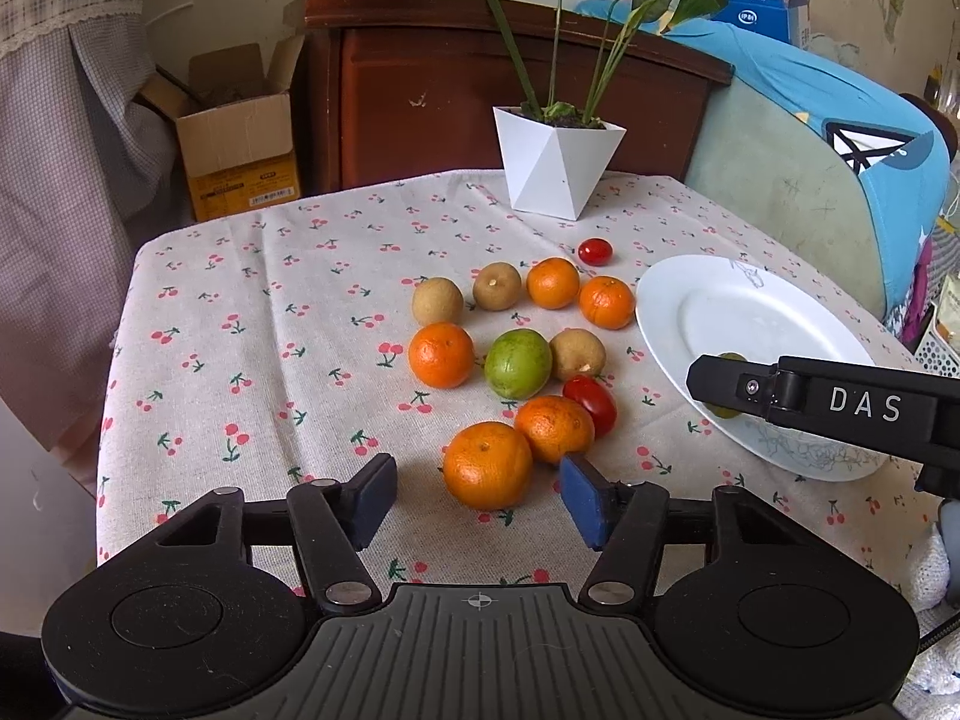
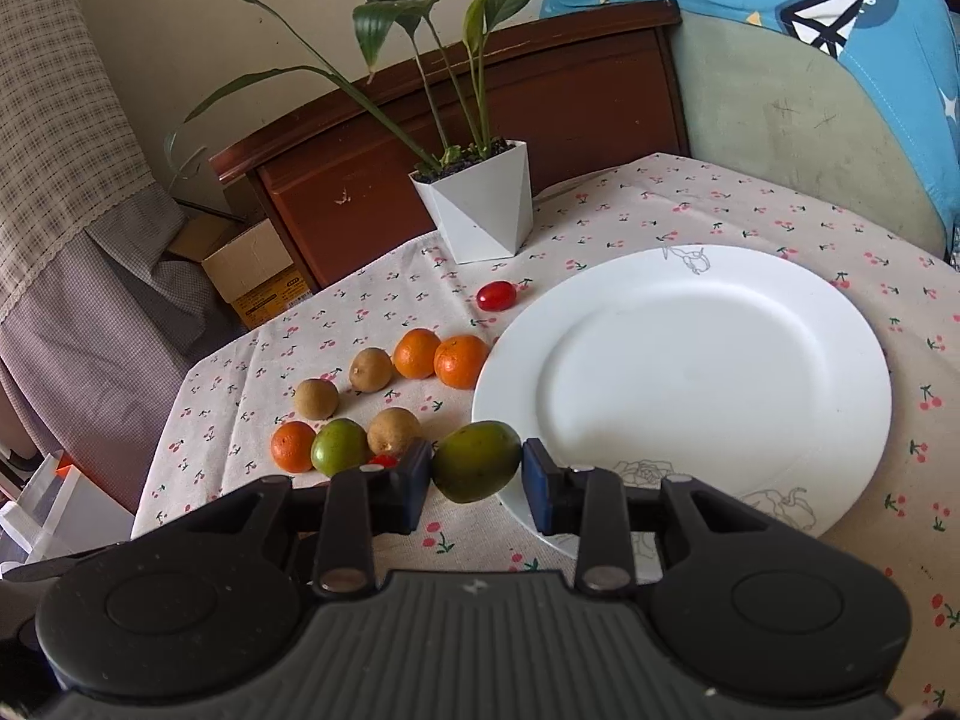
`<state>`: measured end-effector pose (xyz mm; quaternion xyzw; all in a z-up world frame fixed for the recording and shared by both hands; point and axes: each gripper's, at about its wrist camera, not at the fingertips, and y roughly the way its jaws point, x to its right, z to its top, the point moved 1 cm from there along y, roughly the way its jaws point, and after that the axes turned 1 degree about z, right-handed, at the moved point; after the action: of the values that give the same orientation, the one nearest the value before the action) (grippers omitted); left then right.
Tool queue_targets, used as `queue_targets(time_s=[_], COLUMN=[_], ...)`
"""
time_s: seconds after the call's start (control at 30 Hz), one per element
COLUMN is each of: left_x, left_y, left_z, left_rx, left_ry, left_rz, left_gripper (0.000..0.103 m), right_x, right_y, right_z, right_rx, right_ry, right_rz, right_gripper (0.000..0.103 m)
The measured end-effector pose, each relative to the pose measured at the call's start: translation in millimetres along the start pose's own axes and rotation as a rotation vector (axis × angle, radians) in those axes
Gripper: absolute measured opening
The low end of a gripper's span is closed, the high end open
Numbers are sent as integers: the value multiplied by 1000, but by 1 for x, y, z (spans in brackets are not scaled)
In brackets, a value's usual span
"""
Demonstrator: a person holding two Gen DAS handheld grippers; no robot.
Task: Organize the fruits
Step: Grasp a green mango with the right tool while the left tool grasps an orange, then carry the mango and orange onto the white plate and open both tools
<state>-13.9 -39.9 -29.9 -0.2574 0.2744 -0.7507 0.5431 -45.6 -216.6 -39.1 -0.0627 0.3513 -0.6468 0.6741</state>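
Note:
My right gripper (image 2: 476,471) is shut on a green fruit (image 2: 476,461) and holds it over the near left rim of the white plate (image 2: 708,372). In the left wrist view that gripper (image 1: 729,387) comes in from the right over the plate (image 1: 750,324). My left gripper (image 1: 477,495) is open, its pads on either side of the nearest orange (image 1: 487,465). Several oranges, brown fruits, a second green fruit (image 1: 517,363) and two cherry tomatoes (image 1: 591,405) lie on the cherry-print cloth.
A white faceted plant pot (image 1: 558,165) stands at the table's far edge. A wooden cabinet (image 1: 480,90) and a cardboard box (image 1: 240,138) are behind the table. A chair with blue cloth (image 1: 840,150) is at the right.

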Motion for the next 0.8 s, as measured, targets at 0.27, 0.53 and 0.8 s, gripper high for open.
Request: queue_targets(time_s=[0.27, 0.53, 0.8], left_x=[-1, 0, 19], left_y=[-2, -9, -20], left_z=[1, 5, 22], left_rx=[9, 31, 66], left_ry=[-12, -31, -49], left_rz=[-23, -13, -110], left_gripper=[28, 28, 28], right_x=[5, 12, 30], right_y=[-3, -10, -31], right_z=[1, 3, 12], right_rx=[1, 14, 68], right_ry=[12, 30, 59], right_rz=[-3, -19, -45], right_gripper=[33, 33, 33])
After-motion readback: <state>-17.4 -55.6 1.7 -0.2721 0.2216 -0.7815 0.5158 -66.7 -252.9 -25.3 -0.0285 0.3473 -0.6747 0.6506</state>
